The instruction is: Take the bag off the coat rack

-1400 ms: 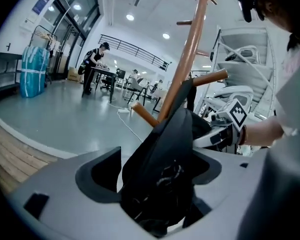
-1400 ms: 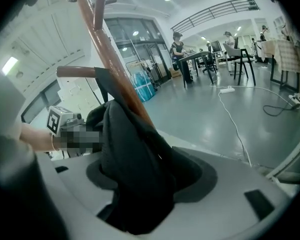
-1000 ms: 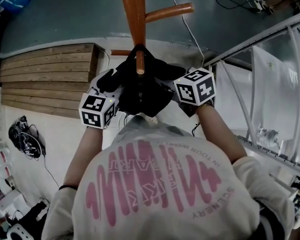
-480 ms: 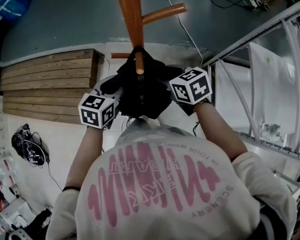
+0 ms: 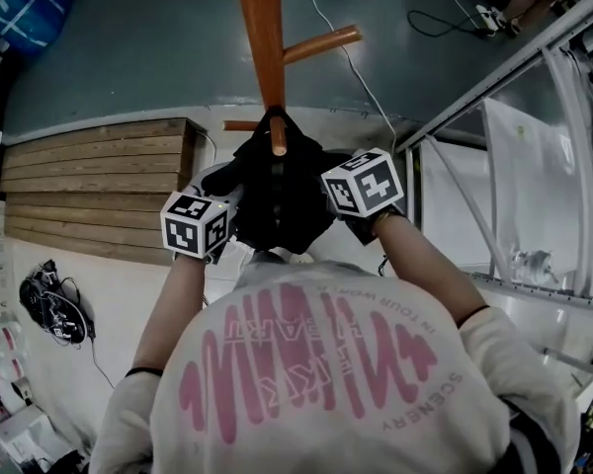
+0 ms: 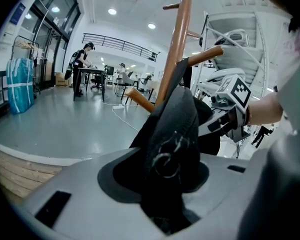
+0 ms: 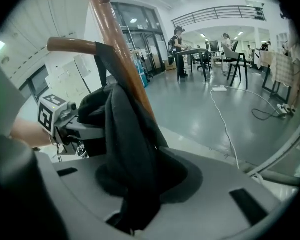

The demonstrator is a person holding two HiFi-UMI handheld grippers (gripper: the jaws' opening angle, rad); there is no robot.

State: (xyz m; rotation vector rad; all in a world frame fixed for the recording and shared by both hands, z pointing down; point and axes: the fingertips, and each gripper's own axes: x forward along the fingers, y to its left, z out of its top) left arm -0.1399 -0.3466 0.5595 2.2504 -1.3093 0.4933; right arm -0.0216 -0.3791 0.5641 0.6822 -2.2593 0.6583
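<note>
A black bag [image 5: 277, 194] hangs by its strap from a short peg [image 5: 277, 134] on the wooden coat rack pole [image 5: 262, 38]. My left gripper [image 5: 227, 191] holds the bag's left side, its jaws pinched on the dark fabric [image 6: 172, 134]. On the other side, my right gripper [image 5: 321, 188] has its jaws closing, with the bag's fabric [image 7: 125, 134] bunched between them. In the left gripper view the pole [image 6: 177, 49] rises behind the bag, and the right gripper [image 6: 231, 104] shows beyond it. The fingertips are buried in the fabric.
A slatted wooden platform [image 5: 99, 171] lies to the left of the rack's foot. White metal framing [image 5: 514, 166] stands on the right. A white cable [image 5: 366, 67] runs across the grey floor. People work at tables [image 6: 82, 64] far off, near a blue bag [image 6: 19, 84].
Both grippers have drawn in closer on the bag, the right one shifting left. The bag still hangs on its peg.
</note>
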